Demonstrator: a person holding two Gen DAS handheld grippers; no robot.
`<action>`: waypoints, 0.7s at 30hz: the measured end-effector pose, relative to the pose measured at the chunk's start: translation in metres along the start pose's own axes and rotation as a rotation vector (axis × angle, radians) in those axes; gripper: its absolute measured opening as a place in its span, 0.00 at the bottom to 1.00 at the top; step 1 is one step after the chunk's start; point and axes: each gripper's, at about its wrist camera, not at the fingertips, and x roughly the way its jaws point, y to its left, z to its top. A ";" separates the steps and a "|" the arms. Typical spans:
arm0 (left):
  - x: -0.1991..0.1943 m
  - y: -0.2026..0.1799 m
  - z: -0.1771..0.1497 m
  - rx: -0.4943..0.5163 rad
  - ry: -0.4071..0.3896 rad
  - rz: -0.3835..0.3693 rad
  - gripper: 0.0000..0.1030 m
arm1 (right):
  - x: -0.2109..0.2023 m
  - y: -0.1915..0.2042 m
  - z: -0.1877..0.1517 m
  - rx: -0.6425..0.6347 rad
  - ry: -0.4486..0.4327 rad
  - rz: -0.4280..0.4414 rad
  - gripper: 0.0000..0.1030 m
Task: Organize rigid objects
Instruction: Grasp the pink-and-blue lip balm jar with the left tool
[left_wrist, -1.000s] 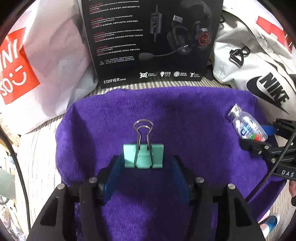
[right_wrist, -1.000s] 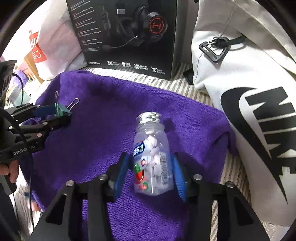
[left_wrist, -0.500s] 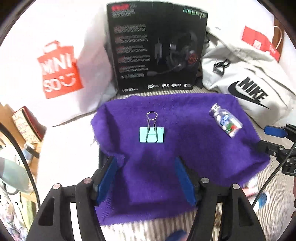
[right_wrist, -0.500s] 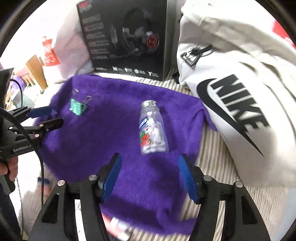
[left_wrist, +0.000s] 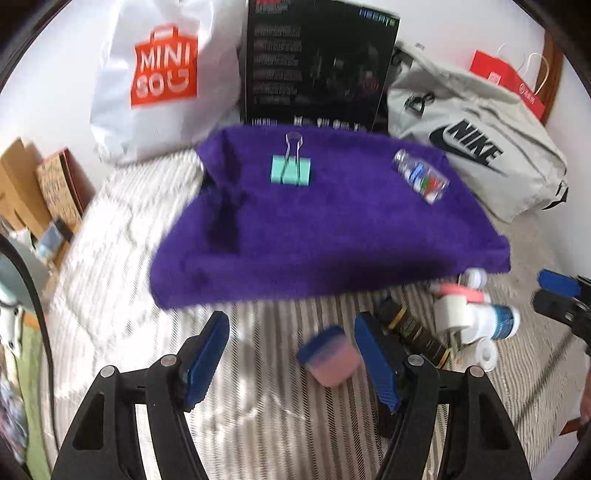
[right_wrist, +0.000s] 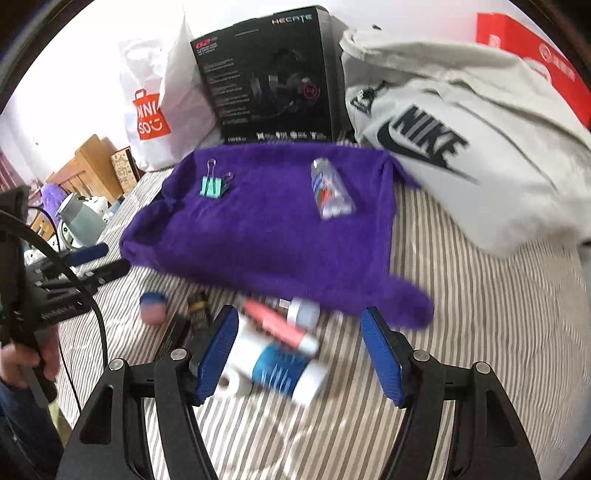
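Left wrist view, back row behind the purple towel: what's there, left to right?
Miniso bag → black headset box → grey Nike bag → red paper bag, partly behind the Nike bag.

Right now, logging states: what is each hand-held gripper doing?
Left hand-held gripper: open, holding nothing.
Right hand-held gripper: open, holding nothing.

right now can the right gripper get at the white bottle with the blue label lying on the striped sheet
Probably yes. The right gripper is open and empty, and the white bottle with the blue label lies on the striped sheet just ahead between its fingers. A pink tube lies against it and may get nudged.
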 end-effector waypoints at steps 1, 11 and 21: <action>0.004 -0.002 -0.003 -0.009 0.005 -0.003 0.67 | -0.002 0.000 -0.005 0.007 0.000 0.008 0.67; 0.016 0.001 -0.024 0.015 0.026 0.075 0.67 | -0.007 -0.003 -0.041 0.047 0.032 0.023 0.66; 0.011 -0.007 -0.028 0.081 -0.018 0.018 0.38 | 0.005 -0.003 -0.045 0.008 0.031 0.019 0.66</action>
